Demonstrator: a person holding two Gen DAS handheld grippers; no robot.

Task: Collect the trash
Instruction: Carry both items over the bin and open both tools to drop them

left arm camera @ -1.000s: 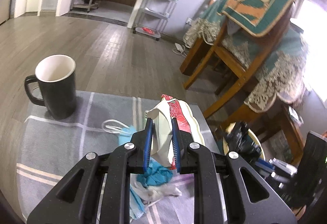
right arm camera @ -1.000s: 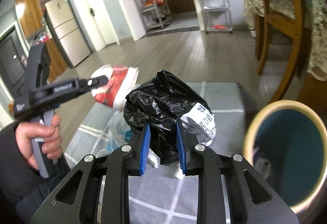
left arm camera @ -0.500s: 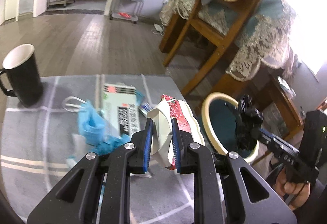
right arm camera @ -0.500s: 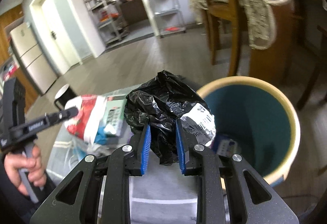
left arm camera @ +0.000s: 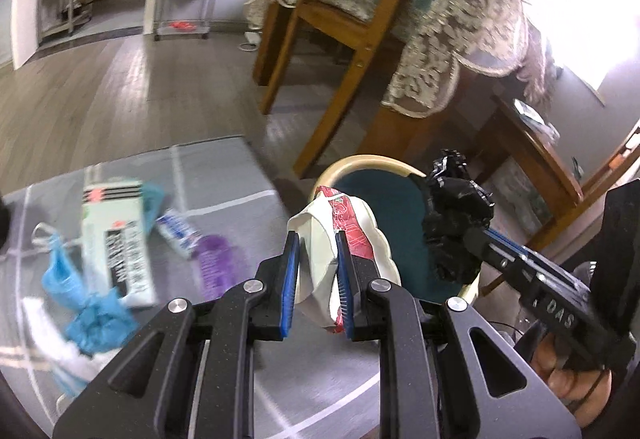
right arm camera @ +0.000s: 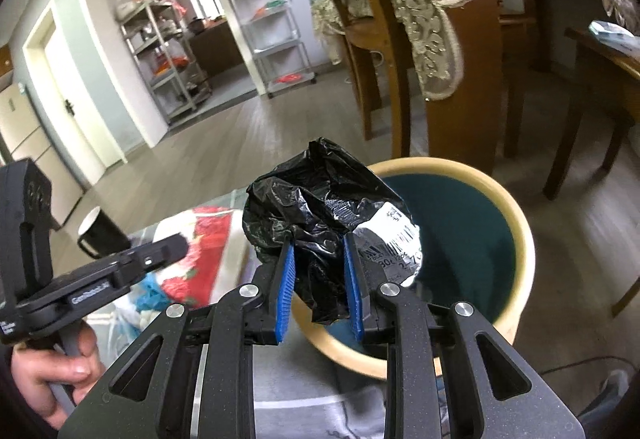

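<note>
My left gripper (left arm camera: 316, 239) is shut on a crumpled white and red wrapper (left arm camera: 340, 227), held just short of the near rim of a teal bin with a cream rim (left arm camera: 376, 163). My right gripper (right arm camera: 318, 243) is shut on a crumpled black plastic bag (right arm camera: 316, 195) with a white barcode label (right arm camera: 394, 243), held over the near rim of the same bin (right arm camera: 516, 215). In the left wrist view the black bag (left arm camera: 456, 215) hangs over the bin's right side. More trash lies on the grey checked cloth (left arm camera: 224, 183): a white and green packet (left arm camera: 116, 235), blue plastic (left arm camera: 92, 315), a purple piece (left arm camera: 216, 263).
A wooden chair (left arm camera: 340, 27) and a table draped in lace cloth (left arm camera: 472, 19) stand right behind the bin. A black mug (right arm camera: 100, 235) stands at the cloth's far left. Metal shelf racks (right arm camera: 168, 59) line the far wall across open wooden floor.
Both grippers swung right toward the bin, each keeping its load. The bin went from the right edge of the right wrist view to centre, and the mug left the left wrist view.
</note>
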